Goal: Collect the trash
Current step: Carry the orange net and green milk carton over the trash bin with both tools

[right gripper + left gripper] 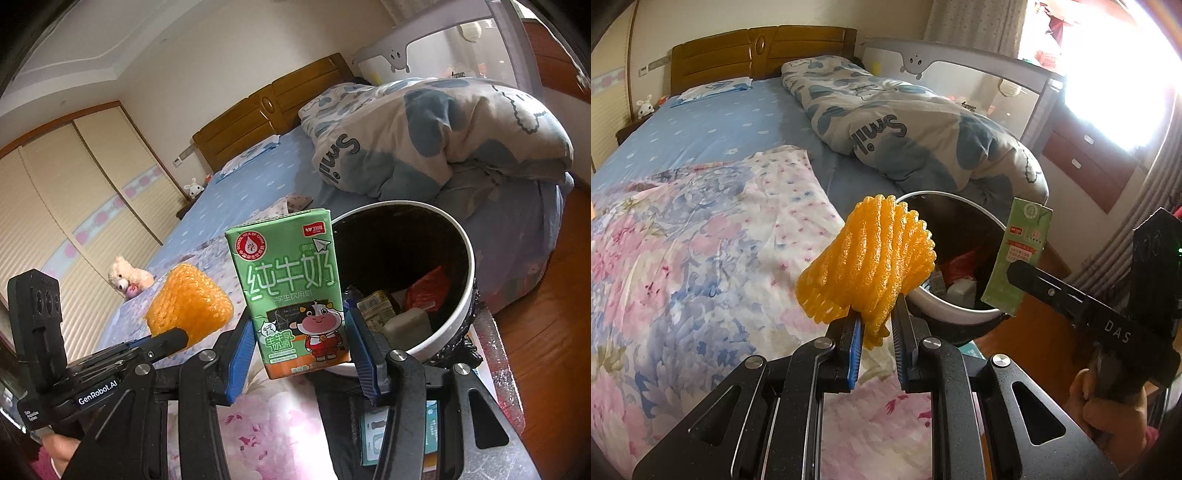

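My left gripper [877, 317] is shut on an orange foam fruit net [871, 266], which stands up from its blue pads just left of the trash bin's rim [945, 306]. The same net [190, 304] shows at the left of the right wrist view. My right gripper [301, 325] is shut on a green milk carton [295, 295], held upright in front of the bin's white rim [458, 306]. That carton [1021, 254] hangs over the bin's right edge in the left wrist view. Inside the dark bin lie a red wrapper [428, 288] and other packaging.
The bin stands by the foot of a bed with a floral sheet [701, 258] and a rolled blue-and-white quilt [905, 122]. A plush bear [127, 278] sits on the bed. A wooden floor [546, 314] lies to the right, with a boxed item [399, 439] below the bin.
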Available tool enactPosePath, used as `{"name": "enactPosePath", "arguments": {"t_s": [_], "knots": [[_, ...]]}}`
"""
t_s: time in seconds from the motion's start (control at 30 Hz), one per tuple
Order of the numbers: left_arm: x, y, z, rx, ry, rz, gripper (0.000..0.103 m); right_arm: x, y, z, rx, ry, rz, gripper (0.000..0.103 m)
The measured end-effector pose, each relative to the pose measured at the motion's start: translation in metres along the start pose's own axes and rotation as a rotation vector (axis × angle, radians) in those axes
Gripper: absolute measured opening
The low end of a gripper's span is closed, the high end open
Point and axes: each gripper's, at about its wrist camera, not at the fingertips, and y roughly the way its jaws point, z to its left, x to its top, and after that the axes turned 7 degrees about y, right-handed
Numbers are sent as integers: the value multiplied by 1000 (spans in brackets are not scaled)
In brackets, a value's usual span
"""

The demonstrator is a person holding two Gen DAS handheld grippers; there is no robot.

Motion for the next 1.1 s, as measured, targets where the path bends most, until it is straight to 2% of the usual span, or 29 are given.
{"name": "enactPosePath", "arguments": {"t_s": [0.53,1.1], "knots": [[10,3,-7,-10,11,-8,13,6,-5,-6,-4,12,-14,49],[30,24,-33,-23,60,5,13,23,-4,-25,-30,32,-30,49]]}}
